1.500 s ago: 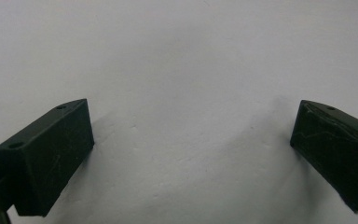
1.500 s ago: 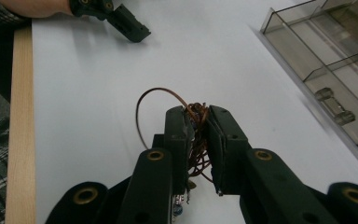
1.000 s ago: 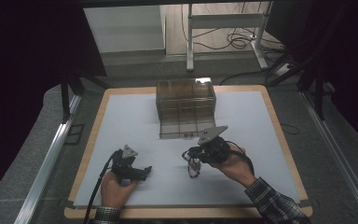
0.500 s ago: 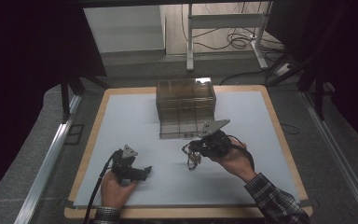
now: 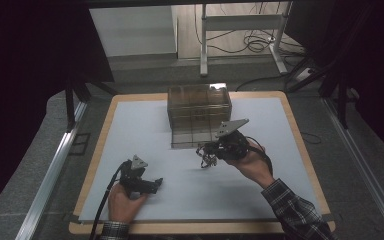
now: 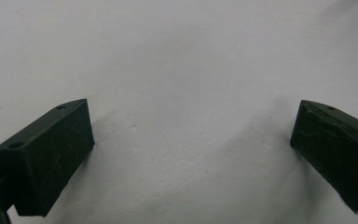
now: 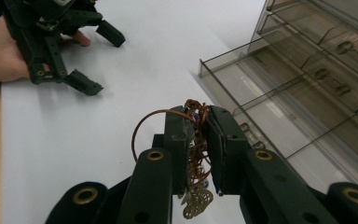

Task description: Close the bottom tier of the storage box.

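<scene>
A tangle of coppery wire jewellery point(image 7: 196, 154) with a filigree charm hangs between the pads of my right gripper point(image 7: 200, 122), which is shut on it. In the high view that right gripper point(image 5: 206, 152) is lifted above the white mat, just in front of the pulled-out bottom drawer point(image 5: 192, 134) of a smoky clear drawer box point(image 5: 198, 102). The open drawer point(image 7: 279, 112) lies to the right in the right gripper view, split into compartments. My left gripper point(image 5: 155, 184) rests low at the front left of the mat, jaws wide open over bare mat point(image 6: 186, 93), with nothing between them.
The white mat point(image 5: 130, 130) lies on a wooden board point(image 5: 102, 135) with a raised edge all round. Metal rails run along both sides of the table. Behind the box is floor with table legs and cables.
My right gripper has moved with the jewellery up and toward the open drawer at the back. The left gripper has stayed put.
</scene>
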A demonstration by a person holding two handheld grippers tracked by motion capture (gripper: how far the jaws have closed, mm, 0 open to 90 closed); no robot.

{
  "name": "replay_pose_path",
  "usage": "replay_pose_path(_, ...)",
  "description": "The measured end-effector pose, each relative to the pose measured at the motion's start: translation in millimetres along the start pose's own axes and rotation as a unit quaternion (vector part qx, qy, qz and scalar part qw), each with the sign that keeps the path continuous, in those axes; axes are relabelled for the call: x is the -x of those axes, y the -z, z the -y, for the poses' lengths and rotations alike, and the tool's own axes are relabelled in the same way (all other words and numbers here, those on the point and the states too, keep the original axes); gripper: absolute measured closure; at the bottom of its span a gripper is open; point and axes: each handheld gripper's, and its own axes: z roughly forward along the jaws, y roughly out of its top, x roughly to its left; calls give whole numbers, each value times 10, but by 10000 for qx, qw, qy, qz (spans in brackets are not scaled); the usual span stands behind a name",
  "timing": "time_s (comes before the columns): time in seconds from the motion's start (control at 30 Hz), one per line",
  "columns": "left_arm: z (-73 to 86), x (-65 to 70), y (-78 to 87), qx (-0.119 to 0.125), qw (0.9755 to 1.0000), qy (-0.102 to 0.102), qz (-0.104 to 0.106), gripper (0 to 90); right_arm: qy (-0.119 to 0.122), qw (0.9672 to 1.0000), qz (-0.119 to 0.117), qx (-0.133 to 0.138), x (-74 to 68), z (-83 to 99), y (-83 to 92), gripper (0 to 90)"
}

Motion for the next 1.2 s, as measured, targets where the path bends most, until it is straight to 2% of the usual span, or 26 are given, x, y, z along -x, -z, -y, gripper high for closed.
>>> replay_pose_path(1.2, 1, 0, 2, -13, 10000, -3, 3, 0, -348, 9987, 334, 180, 413, -282, -53, 775)
